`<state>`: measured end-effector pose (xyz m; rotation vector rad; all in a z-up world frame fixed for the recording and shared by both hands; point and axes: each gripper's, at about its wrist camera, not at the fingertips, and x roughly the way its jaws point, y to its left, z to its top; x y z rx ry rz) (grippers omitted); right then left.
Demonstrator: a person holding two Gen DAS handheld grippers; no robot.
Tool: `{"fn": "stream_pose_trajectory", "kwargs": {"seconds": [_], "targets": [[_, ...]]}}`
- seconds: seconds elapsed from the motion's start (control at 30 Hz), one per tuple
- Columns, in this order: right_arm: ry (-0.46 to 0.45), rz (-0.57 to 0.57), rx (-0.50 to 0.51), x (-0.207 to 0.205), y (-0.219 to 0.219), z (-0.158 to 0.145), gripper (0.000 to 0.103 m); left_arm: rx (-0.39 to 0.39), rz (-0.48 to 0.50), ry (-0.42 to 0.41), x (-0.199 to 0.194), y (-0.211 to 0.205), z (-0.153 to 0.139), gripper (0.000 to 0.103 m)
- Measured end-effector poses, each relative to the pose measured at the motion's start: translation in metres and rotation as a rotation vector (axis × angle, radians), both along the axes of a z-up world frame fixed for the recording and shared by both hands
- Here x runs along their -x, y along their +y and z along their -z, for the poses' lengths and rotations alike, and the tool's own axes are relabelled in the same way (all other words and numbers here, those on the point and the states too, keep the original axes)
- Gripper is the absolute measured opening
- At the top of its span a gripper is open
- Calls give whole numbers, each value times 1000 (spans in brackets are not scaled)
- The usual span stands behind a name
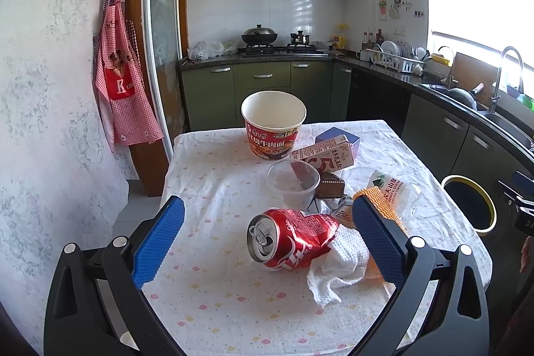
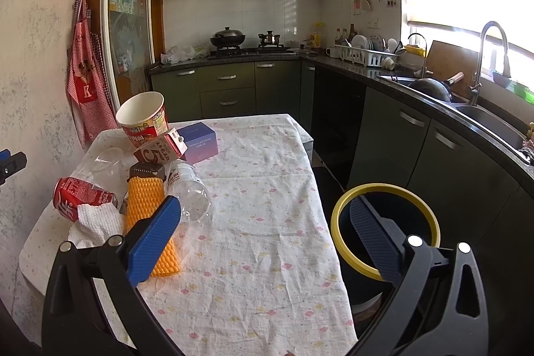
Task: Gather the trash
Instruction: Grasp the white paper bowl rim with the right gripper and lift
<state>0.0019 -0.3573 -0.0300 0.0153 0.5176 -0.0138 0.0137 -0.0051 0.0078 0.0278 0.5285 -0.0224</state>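
Note:
A crushed red cola can lies on the table between the fingers of my open left gripper, untouched. A crumpled white paper towel lies against it. An orange foam net, a clear plastic bottle, a clear cup, a milk carton, a noodle cup and a blue box lie behind. My right gripper is open and empty over the table's right side, its right finger over the yellow-rimmed black bin.
The table has a white dotted cloth. The bin stands on the floor at its right edge. Green kitchen cabinets, a stove and a sink counter run behind and to the right. A red apron hangs on the left wall.

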Motion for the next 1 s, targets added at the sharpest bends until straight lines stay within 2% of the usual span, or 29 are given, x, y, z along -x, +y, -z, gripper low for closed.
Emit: {"fn": "stream_pose_trajectory", "kwargs": {"seconds": [0.17,0.37,0.5,0.6,0.77,0.83,0.93,1.0], "targets": [[7,-71,-24,-28,3,-17,97,-13,-12,-12,-36,10,-9,99],[85,-202,-87,-94,13,-42,97,-13,-55,-47,-94,28,-20,99],[148,-269,-142,-145,27,-53,96,-1,-60,-38,-138,43,-14,99],[170,-313,-156,-183,45,-57,85,0,-64,-36,-168,54,-5,99],[271,-369,-142,-252,87,-49,64,54,-83,-16,-214,78,13,99],[306,-396,-127,-275,107,-44,52,77,-77,0,-224,85,21,99],[363,-437,-104,-310,138,-34,45,82,-66,15,-231,87,31,99],[409,-453,-100,-335,156,-26,45,80,-53,18,-231,85,34,99]]}}
